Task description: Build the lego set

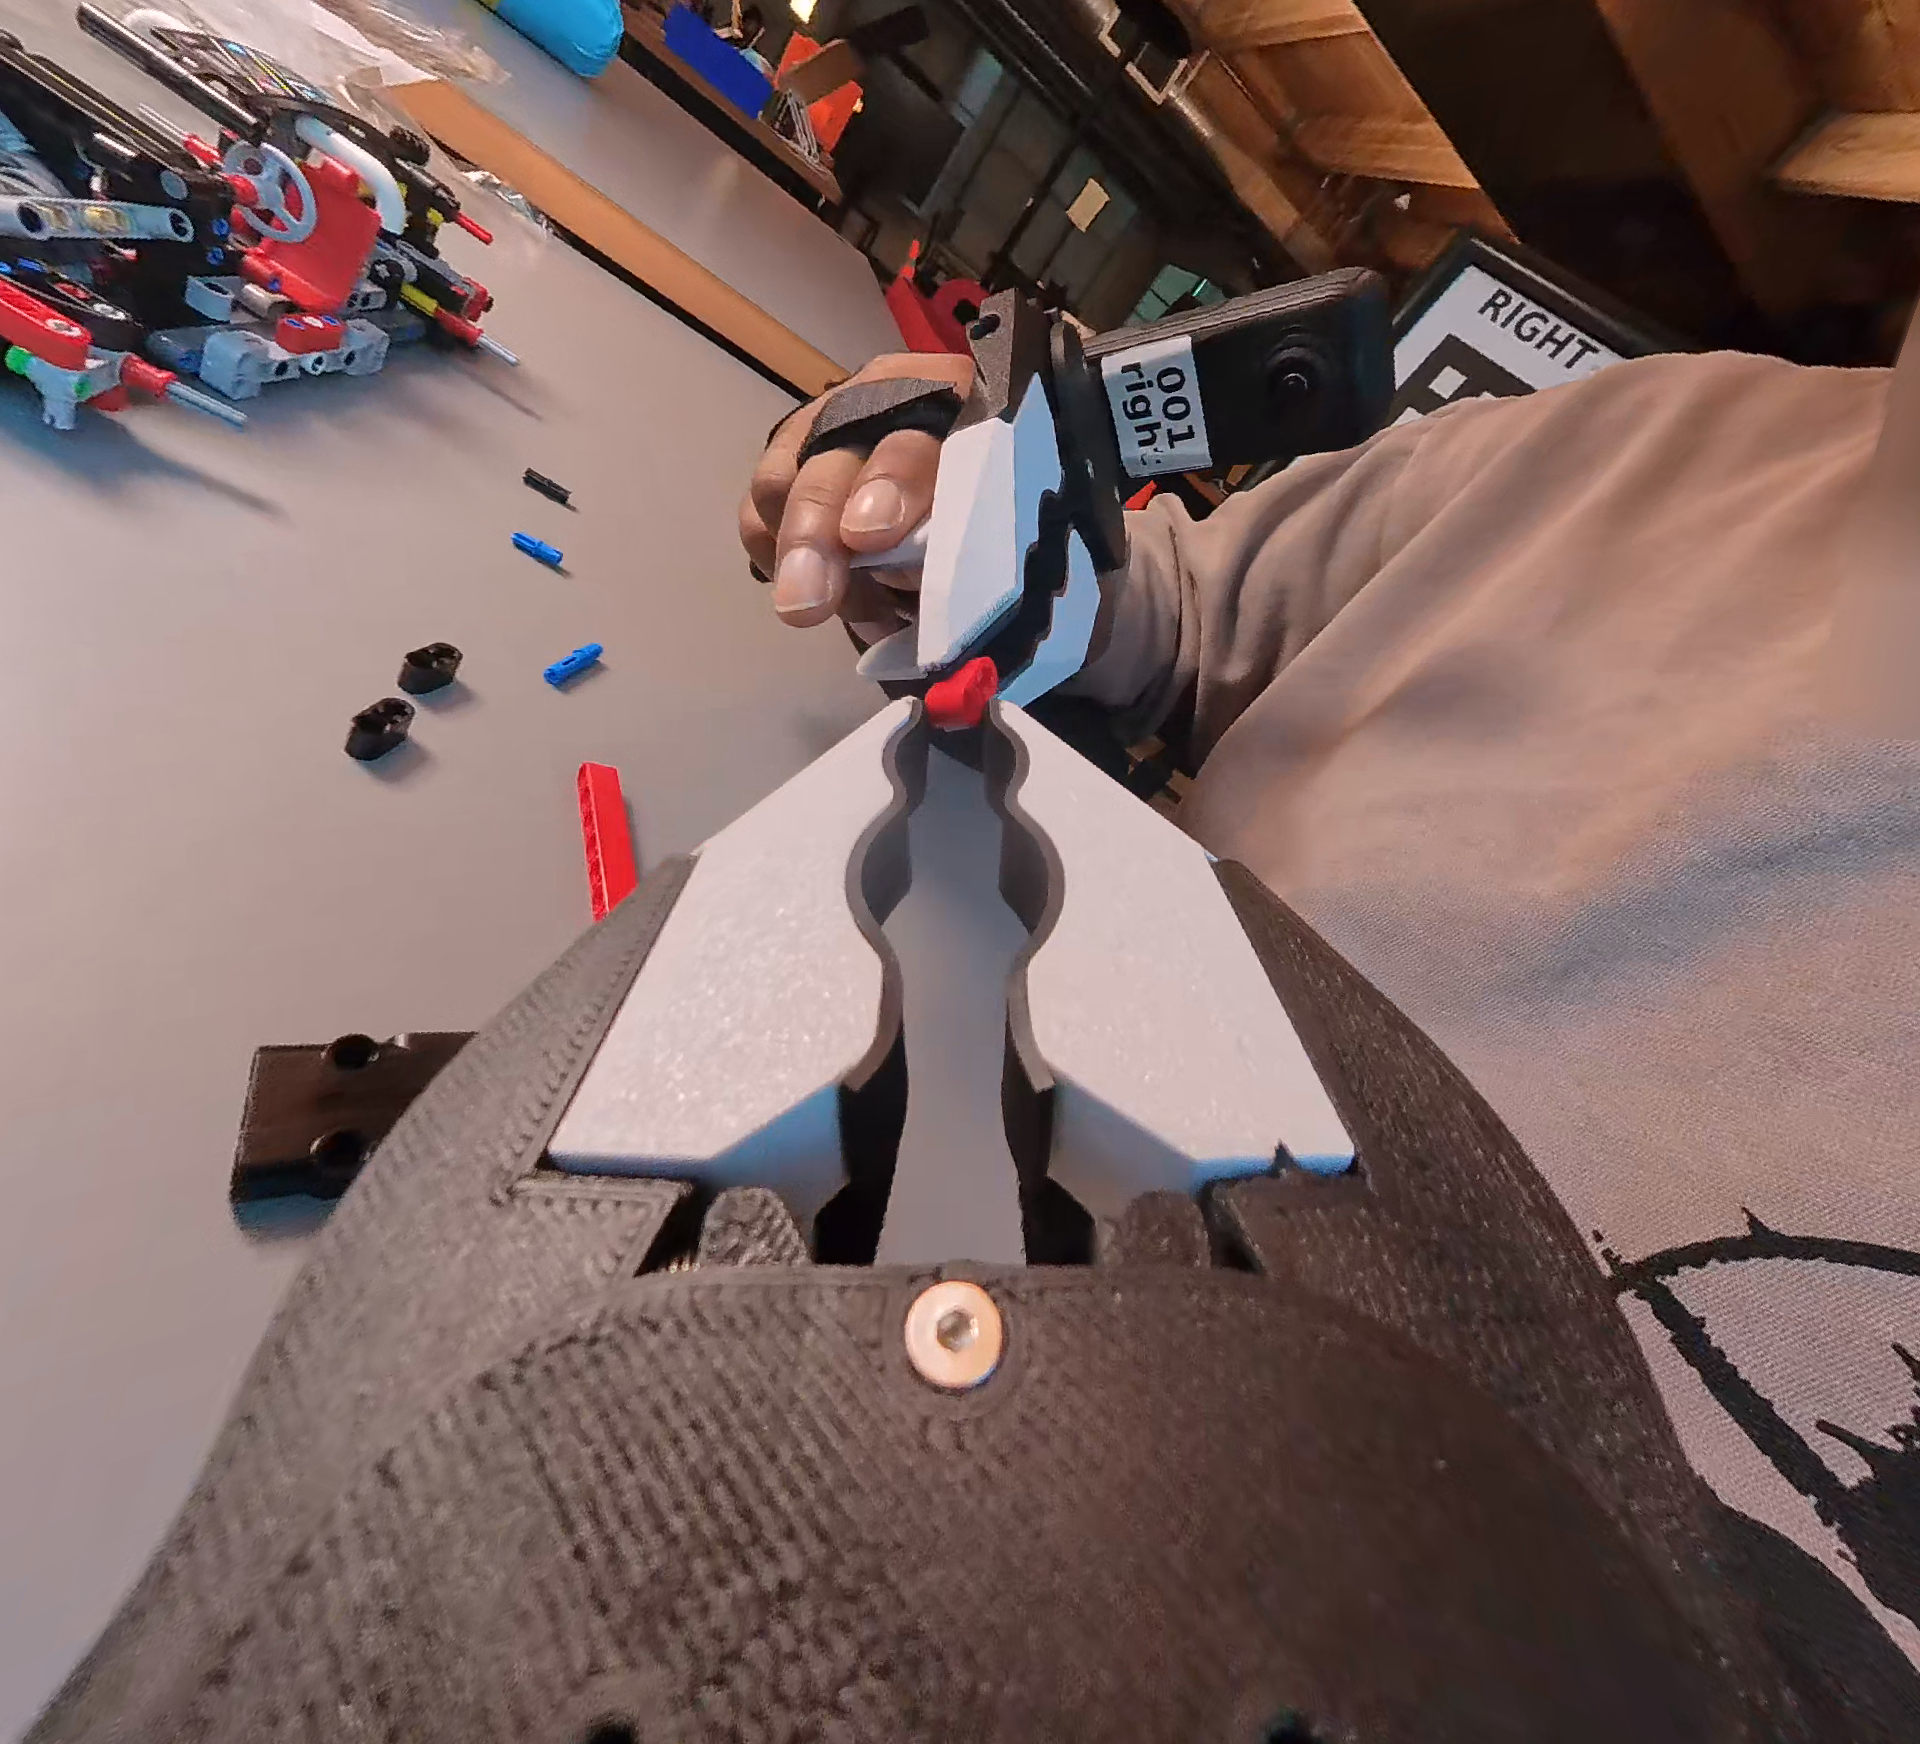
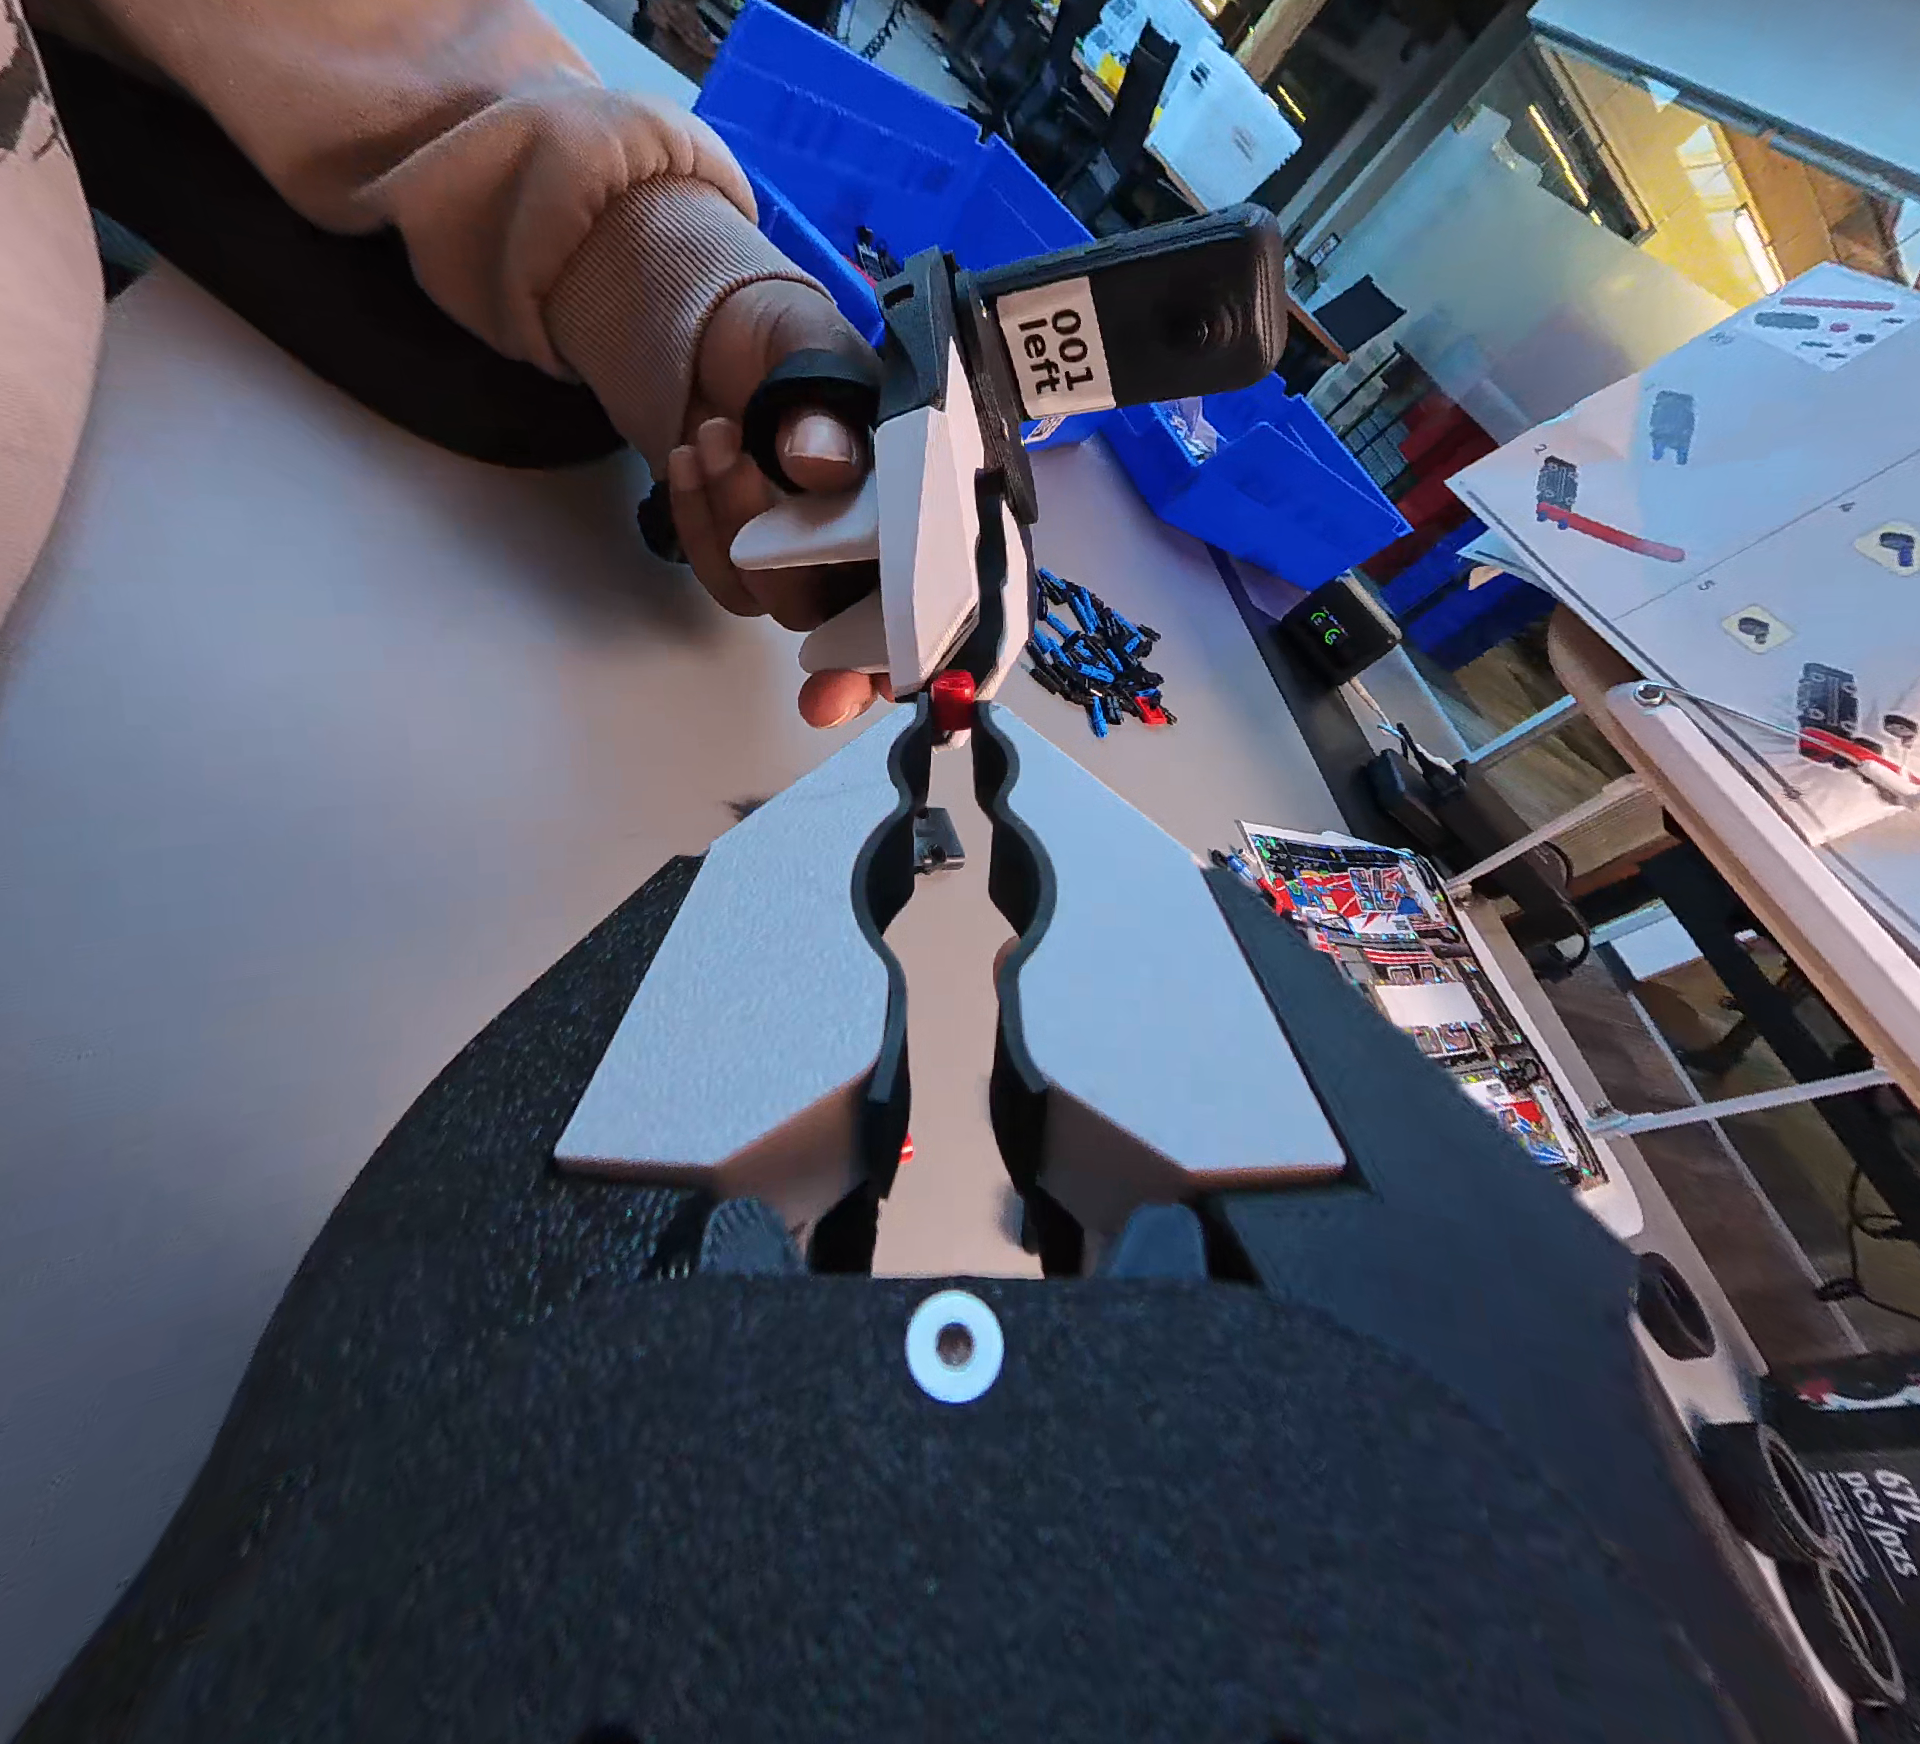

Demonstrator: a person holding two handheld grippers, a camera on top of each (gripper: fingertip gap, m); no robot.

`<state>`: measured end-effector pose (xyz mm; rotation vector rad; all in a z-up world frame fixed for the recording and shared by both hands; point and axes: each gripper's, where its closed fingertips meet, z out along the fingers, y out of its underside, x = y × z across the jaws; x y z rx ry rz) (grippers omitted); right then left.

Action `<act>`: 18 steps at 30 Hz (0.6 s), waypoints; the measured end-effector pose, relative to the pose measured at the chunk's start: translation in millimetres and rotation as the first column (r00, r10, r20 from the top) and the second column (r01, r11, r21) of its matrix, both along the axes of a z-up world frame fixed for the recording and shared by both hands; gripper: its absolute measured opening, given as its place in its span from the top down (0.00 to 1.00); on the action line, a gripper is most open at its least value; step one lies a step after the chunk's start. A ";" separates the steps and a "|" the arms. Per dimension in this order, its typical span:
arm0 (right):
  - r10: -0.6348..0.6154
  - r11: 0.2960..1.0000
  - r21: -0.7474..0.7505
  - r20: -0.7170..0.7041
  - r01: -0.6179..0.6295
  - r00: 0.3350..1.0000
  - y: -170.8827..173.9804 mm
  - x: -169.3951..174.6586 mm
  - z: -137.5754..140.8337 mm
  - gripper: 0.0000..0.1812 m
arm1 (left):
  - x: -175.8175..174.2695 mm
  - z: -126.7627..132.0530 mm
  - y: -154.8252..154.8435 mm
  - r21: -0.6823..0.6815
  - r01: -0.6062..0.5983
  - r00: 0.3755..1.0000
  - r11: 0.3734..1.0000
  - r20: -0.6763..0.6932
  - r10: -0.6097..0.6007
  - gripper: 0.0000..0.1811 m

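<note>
Red connector piece (image 1: 961, 689) held in mid-air above the counter (image 1: 312, 863), left gripper (image 1: 951, 723) and right gripper (image 2: 951, 718) both pinching it tip-to-tip: a handover or regrip, I'd say. Next, one releases cleanly.

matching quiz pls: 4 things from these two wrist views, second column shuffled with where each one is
Things:
1. small red piece
2. red beam
3. pile of blue and black pins
4. partly built model

Places:
A. lying flat on the table just beyond the left gripper, on its left side
B. between the tips of the two grippers, off the table
C. far left of the table in the left wrist view
D. on the table behind the left gripper in the right wrist view, near the blue bins

Pairs: 1-B, 2-A, 3-D, 4-C
</note>
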<state>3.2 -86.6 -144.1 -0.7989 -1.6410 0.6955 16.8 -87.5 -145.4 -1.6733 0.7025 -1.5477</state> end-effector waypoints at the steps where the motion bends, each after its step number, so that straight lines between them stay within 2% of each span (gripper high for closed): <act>1: -0.008 1.000 0.000 0.012 0.008 1.000 1.7 0.1 -1.7 0.98 | -0.2 -2.2 2.2 -0.005 -0.013 1.000 1.000 -0.014 0.013 0.95; 3: -0.048 0.999 0.007 0.053 0.048 0.997 9.7 0.1 -7.5 0.98 | -3.4 -9.6 10.8 0.024 -0.076 0.994 0.997 -0.082 0.078 0.95; 6: -0.113 0.992 -0.027 0.163 0.119 0.980 22.3 1.5 -22.3 0.98 | -11.1 -11.7 20.3 0.154 -0.164 0.966 0.974 -0.177 0.190 0.93; 11: -0.090 0.984 -0.134 0.199 0.118 0.976 19.4 -0.7 -28.2 0.98 | -6.8 -22.7 20.9 0.303 -0.157 0.917 0.940 -0.310 0.252 0.95; 18: -0.045 0.961 -0.265 0.147 0.083 0.988 15.5 -0.7 -16.2 0.97 | -6.9 -15.4 17.6 0.217 -0.151 0.954 0.965 -0.224 0.200 0.96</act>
